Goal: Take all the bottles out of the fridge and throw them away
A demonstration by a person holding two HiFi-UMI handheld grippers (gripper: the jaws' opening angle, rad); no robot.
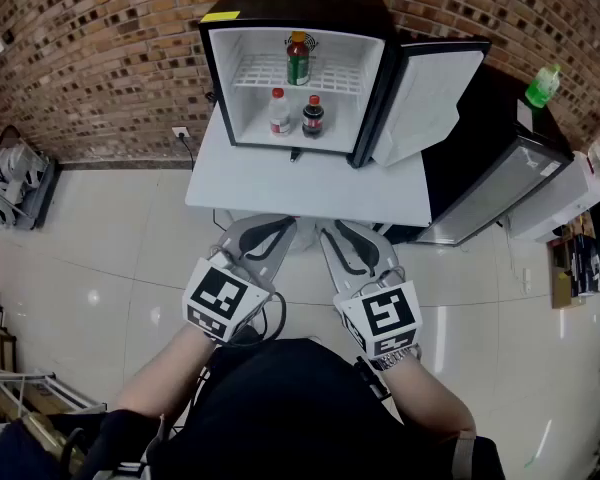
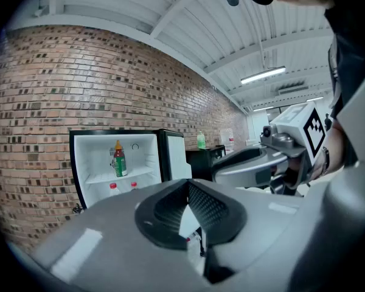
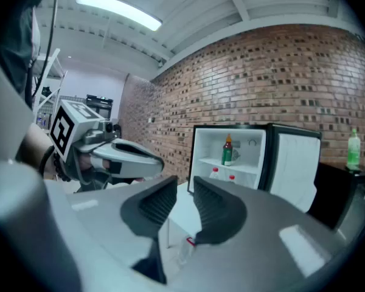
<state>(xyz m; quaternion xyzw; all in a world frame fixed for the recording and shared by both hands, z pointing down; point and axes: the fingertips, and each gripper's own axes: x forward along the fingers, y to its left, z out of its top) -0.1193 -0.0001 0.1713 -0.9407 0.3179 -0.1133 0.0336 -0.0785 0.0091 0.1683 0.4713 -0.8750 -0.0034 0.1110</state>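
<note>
A small fridge stands open on a white table, its door swung to the right. A green bottle with an orange cap stands on the upper shelf. A white bottle and a dark bottle, both red-capped, stand below it. My left gripper hangs before the table's near edge, shut and empty. Beside it, my right gripper is open by a narrow gap with nothing between the pads. The same green bottle shows far ahead in both gripper views.
A black cabinet to the fridge's right carries a light green bottle. A dark box with a metal rim leans beside the table. A brick wall runs behind. Racks stand at the far left on the tiled floor.
</note>
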